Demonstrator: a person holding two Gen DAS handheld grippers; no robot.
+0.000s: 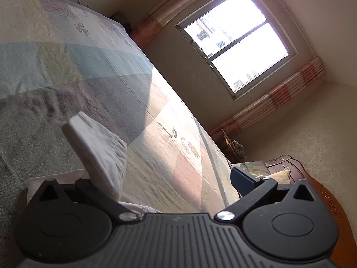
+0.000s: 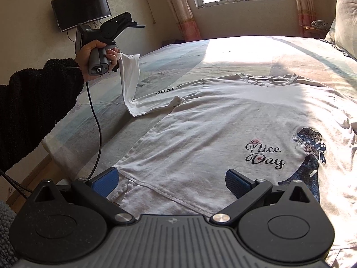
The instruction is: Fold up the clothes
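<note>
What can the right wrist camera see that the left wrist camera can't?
Only the right wrist view shows the whole white T-shirt with its "Nice Day" print, the TV on the wall, and the hand holding the left tongs, sleeve hanging from it. Only the left wrist view shows the wooden headboard. Both show the patchwork bed cover, window and striped curtains.

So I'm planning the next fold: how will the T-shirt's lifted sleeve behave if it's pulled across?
Probably floppy: the sleeve hangs limp from the left hand and kinks sharply lower down. Likely light, since the T-shirt body lies flat while the sleeve is raised. Pushed, it would probably bunch, as it already does at the armpit.
</note>
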